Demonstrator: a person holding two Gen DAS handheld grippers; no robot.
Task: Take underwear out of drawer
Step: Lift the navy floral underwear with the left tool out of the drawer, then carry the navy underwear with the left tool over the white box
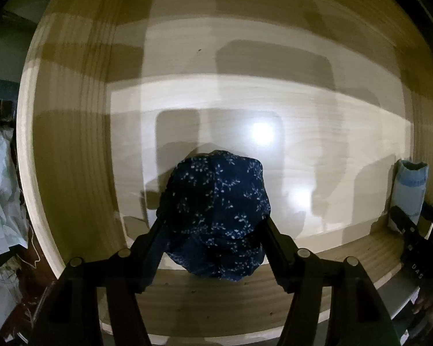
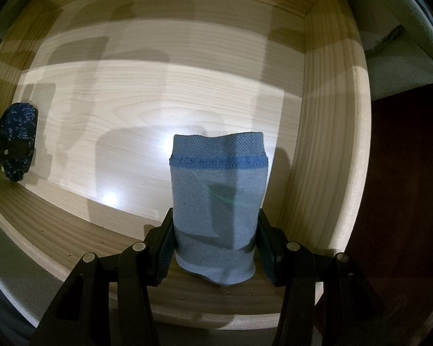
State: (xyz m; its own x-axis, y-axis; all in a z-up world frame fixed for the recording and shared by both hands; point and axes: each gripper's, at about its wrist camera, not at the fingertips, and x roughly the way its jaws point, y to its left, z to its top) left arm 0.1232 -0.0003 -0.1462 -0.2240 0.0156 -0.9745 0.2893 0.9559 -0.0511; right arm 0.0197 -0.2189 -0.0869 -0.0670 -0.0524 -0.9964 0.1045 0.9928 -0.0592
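The left gripper (image 1: 213,225) fingers are standing wide around the navy underwear (image 1: 216,213) in the drawer (image 1: 72,144). The right gripper (image 2: 215,245) fingers are clamping the light blue underwear (image 2: 218,207)

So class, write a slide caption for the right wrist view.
Right gripper clasps folded light-blue underwear in a wooden drawer.

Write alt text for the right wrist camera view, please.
The right gripper is closed on a rolled light blue underwear standing inside a pale wooden drawer. At far left, a dark blue patterned roll sits by the other gripper.
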